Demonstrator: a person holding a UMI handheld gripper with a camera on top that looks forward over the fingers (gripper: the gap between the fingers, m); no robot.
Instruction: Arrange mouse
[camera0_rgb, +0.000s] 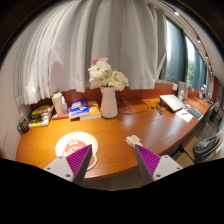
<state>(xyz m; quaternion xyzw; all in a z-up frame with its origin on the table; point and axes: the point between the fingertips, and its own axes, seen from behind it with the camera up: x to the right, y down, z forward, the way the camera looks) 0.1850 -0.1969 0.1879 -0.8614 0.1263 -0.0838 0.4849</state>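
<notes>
Tool hovers wide open above a crowded bench, no mouse in its grip

The tool holds nothing, its 2 purple pads spread well apart over the bench's near edge; the mouse cannot be picked out with certainty, though a small pale object lies just ahead of the fingers. A round plate sits beside the left finger, and a vase of flowers stands toward the far edge. A hasty reach risks clipping the plate or seizing the wrong object.
</notes>
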